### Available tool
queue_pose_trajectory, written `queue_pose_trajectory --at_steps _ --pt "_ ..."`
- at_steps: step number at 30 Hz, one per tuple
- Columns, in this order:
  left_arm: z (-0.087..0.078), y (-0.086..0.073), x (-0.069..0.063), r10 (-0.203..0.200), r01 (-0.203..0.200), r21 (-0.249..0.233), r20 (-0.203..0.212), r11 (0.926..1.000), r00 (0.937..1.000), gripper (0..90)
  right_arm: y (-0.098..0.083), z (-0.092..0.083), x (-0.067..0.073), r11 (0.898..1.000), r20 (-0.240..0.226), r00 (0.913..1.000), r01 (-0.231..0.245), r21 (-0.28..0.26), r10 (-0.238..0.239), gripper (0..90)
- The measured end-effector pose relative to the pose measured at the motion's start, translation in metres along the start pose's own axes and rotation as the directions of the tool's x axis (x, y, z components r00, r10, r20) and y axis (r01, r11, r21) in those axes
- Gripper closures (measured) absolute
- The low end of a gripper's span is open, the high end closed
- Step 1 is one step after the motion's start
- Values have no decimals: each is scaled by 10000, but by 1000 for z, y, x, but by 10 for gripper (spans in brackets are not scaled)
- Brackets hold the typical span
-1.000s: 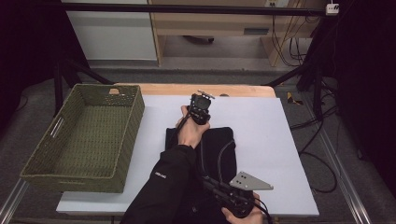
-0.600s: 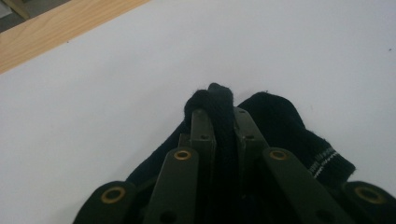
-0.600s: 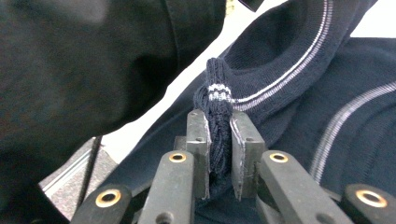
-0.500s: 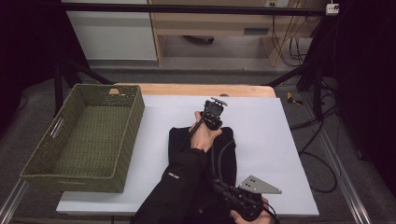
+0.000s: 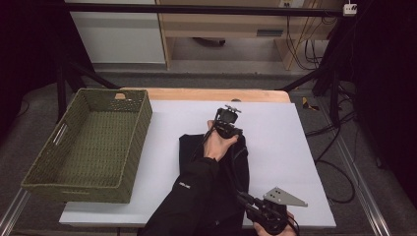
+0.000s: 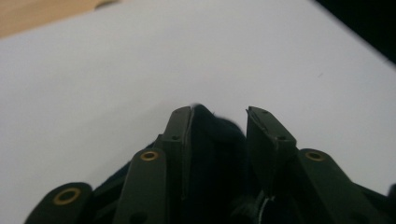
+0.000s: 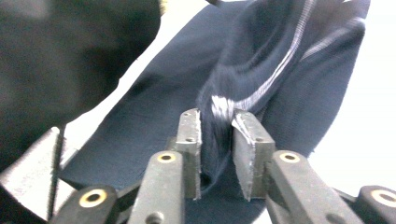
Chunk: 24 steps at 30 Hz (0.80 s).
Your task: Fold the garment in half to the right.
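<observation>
Sliding rightward since before, left tool (image 5: 227,126) seemingly grips dark garment (image 5: 231,162).

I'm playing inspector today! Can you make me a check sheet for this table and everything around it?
Surface: white table top, wooden strip along the far edge.
Job's things: dark cloth with a pale stripe, lying mid-table, stretched between the two grippers.
Clutter: green woven basket at the table's left; nothing seen inside it.
Grippers: left gripper holds the cloth's far end, jaws around it; right gripper pinches the near end.
Cables: a cable runs from the left gripper along the sleeve; more cables lie on the floor at right.
Surroundings: grey floor, black frame poles, wooden furniture beyond the table.
</observation>
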<state>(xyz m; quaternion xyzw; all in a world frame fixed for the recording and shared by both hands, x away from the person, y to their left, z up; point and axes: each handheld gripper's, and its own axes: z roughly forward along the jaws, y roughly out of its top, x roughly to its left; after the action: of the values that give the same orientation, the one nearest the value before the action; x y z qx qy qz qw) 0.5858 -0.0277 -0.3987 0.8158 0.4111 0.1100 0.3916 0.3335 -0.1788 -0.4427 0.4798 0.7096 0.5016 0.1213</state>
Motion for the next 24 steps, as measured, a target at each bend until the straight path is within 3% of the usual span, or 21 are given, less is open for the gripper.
queue_pose_trajectory --at_steps 2,6,10,14,16,18,24 --pt "-14 0 5 119 -108 -580 185 9983 9998 532 0 -7 -5 9999 142 9999 22 -132 -20 668" --pt "-45 -6 19 287 -281 -1271 24 9915 9996 472 9 -16 -15 9972 187 9998 132 -735 -119 535" --pt "-72 -22 34 243 -226 -1676 77 9856 9997 352 26 -7 -23 9964 41 9967 808 -242 -807 467" --pt "-95 -44 47 2 12 -2181 62 9759 10000 247 42 10 -29 9864 -230 9872 1587 427 -1578 405" --pt "-104 -58 52 14 -26 -2256 -54 9742 10000 193 47 16 -30 9759 -129 9781 2081 660 -2077 388" --pt "-109 -71 56 73 -141 -2195 -317 9755 9995 188 49 20 -33 9735 -214 9762 2169 731 -2159 362" --pt "-100 -102 78 -631 461 -1781 -910 9829 9938 185 45 31 -43 9765 -418 9829 1828 1143 -1791 290"
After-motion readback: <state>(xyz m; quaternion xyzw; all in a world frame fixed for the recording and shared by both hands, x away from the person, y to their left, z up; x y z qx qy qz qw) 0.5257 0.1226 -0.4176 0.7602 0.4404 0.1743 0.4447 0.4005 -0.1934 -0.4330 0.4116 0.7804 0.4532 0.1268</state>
